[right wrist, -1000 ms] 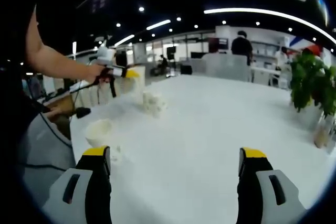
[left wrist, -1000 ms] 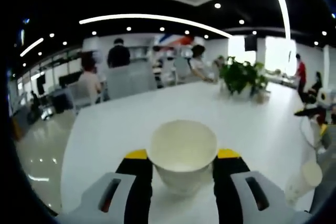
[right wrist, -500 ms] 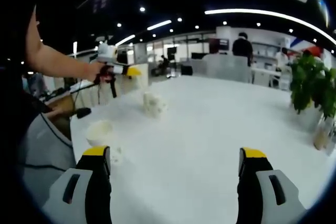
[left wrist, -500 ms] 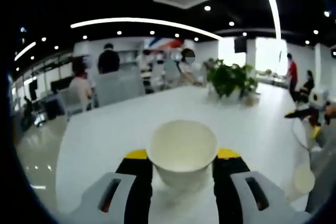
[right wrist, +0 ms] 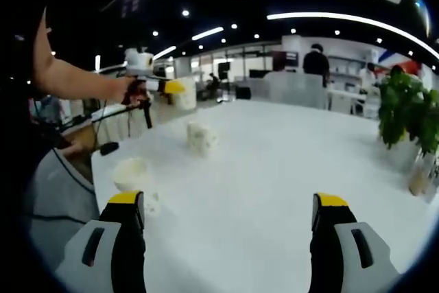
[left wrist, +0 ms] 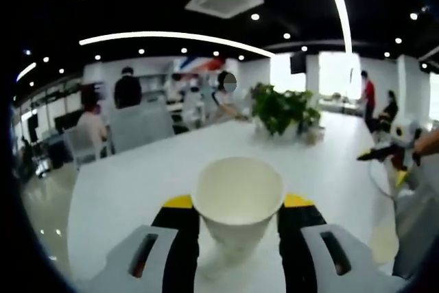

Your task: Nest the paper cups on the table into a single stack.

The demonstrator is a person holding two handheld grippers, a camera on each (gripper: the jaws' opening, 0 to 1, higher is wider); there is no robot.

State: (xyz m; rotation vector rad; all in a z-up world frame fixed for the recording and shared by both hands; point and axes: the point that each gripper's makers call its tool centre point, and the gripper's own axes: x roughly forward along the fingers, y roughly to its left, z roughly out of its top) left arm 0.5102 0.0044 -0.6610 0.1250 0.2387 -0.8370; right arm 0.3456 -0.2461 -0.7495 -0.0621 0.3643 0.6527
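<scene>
Paper cup (left wrist: 237, 197) sits upright, clamped between the left tool's (left wrist: 237, 219) jaws, lifted off the white counter (left wrist: 137, 183), probably for nesting. The right tool (right wrist: 230, 228) hangs spread and empty; two more cups (right wrist: 201, 138) (right wrist: 130, 173) wait beyond it.

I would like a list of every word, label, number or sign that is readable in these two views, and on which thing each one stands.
None can be read.
The paper cup in the left gripper is plain white.
The cups on the table, one near and one farther, show no print.
A red and blue shape on the far wall is too blurred to read.
</scene>
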